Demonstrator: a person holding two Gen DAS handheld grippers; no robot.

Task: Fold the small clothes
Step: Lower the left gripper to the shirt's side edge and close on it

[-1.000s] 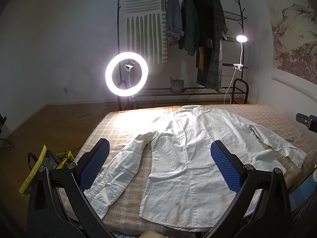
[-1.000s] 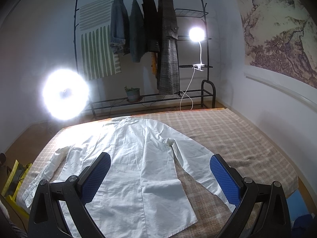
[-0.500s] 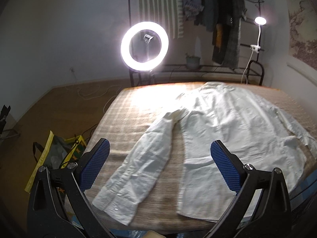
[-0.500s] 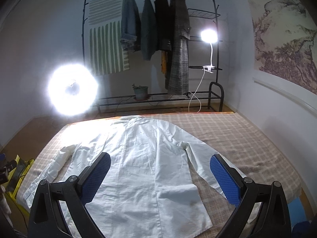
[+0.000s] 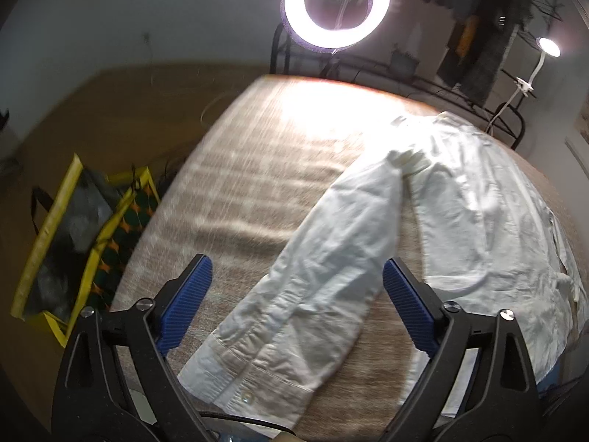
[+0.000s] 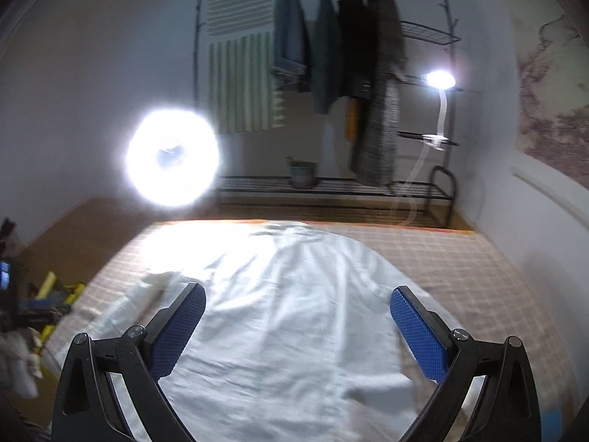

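Compared with a second before, the left gripper had dropped and swung toward the near left edge of the bed, so the white shirt filled far more of its view; its left sleeve now lay directly beneath the fingers. Its jaws had just been closing a little but stood wide apart, with the sleeve seen between them and neither blue pad pressing on it. The right gripper had shifted sideways over the shirt body, jaws apart and holding nothing.

The shirt lay spread flat on the checked bed cover, its long axis running from the hem at the near edge to the collar at the far end, toward the clothes rack. The left sleeve ran diagonally out from the shoulder, cuff nearest the camera at the bed's near edge.

On the floor left of the bed stood a yellow-edged bag, open, with something grey inside that was too blurred to make out. On the rack's bottom shelf sat a small pot with a plant.
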